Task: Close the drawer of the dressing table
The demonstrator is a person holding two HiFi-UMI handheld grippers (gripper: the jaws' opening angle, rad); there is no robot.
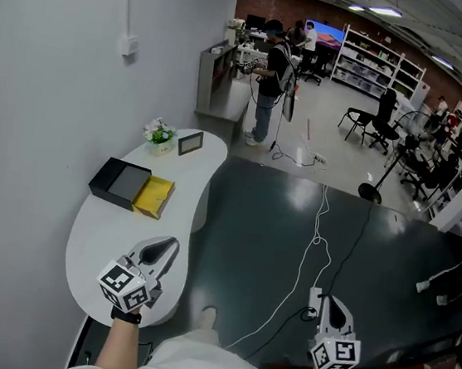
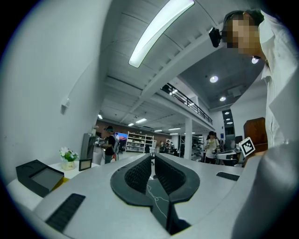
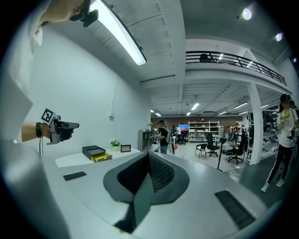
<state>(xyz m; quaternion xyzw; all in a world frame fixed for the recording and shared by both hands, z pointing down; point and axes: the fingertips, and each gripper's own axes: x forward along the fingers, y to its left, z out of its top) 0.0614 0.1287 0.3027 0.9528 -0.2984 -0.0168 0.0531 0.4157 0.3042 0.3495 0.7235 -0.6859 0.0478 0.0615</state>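
At the far left a grey wall (image 1: 44, 73) runs along the side of a white rounded bench (image 1: 108, 231), which is the dressing table. From above I see only its top, and I cannot make out the drawer in any view.

On the bench, near the wall, lies a black flat box (image 1: 120, 183) with an open grey inside. A yellow flat packet (image 1: 153, 197) touches its right side. Further back stand a small pot of white flowers (image 1: 159, 136) and, just beside it, a small dark picture frame (image 1: 190, 143).

The left tool (image 1: 173, 243) hovers over the near end of the bench and points about level. Its two jaws stand a little apart, with a narrow gap and nothing between them.

Right of the bench is a dark floor mat (image 1: 276, 227), and a thin white cable (image 1: 310, 256) lies across it. The right tool (image 1: 323, 301) is above this mat, well apart from the bench. Its jaws are pressed together and hold nothing.

Behind the mat, on the light floor, a person in dark clothes (image 1: 268, 84) stands at a counter. Black office chairs (image 1: 377, 118) are more to the right.
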